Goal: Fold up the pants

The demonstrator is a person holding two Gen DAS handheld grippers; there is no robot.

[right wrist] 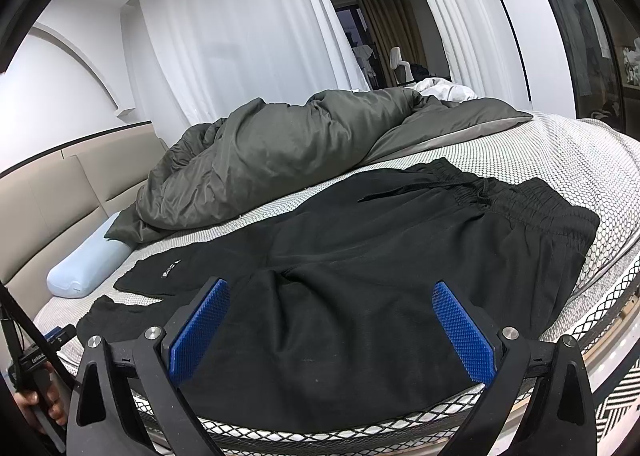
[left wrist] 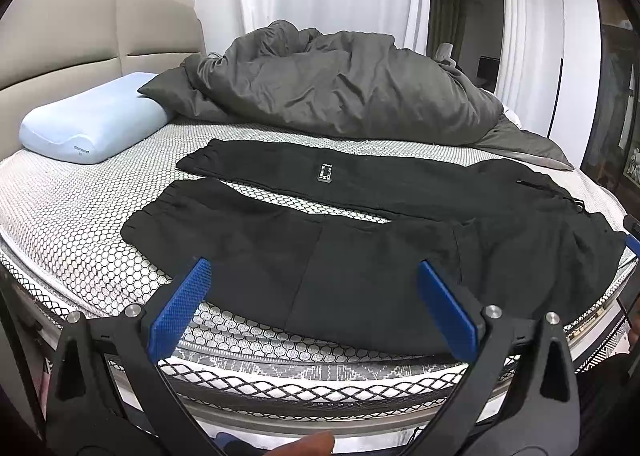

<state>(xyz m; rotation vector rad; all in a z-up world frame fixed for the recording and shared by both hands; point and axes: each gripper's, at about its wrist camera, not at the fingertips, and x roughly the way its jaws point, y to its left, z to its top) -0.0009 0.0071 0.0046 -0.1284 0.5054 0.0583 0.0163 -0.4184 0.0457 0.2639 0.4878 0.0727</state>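
Left wrist view: we face black pants (left wrist: 320,256) spread flat on the bed (left wrist: 80,208).
Both grippers (left wrist: 312,296) (right wrist: 332,320) hover, fingers wide and empty, ready to pinch the near edge.

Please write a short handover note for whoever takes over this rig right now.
Left hand-held gripper: open, empty, near the leg end of the black pants.
Right hand-held gripper: open, empty, near the seat and waistband.
Pants lie spread flat on the mattress, legs apart, cuffs toward the blue pillow; grey duvet behind.
Done: pants laid out.
Left: every fold; I would probably bring one leg over the other first.
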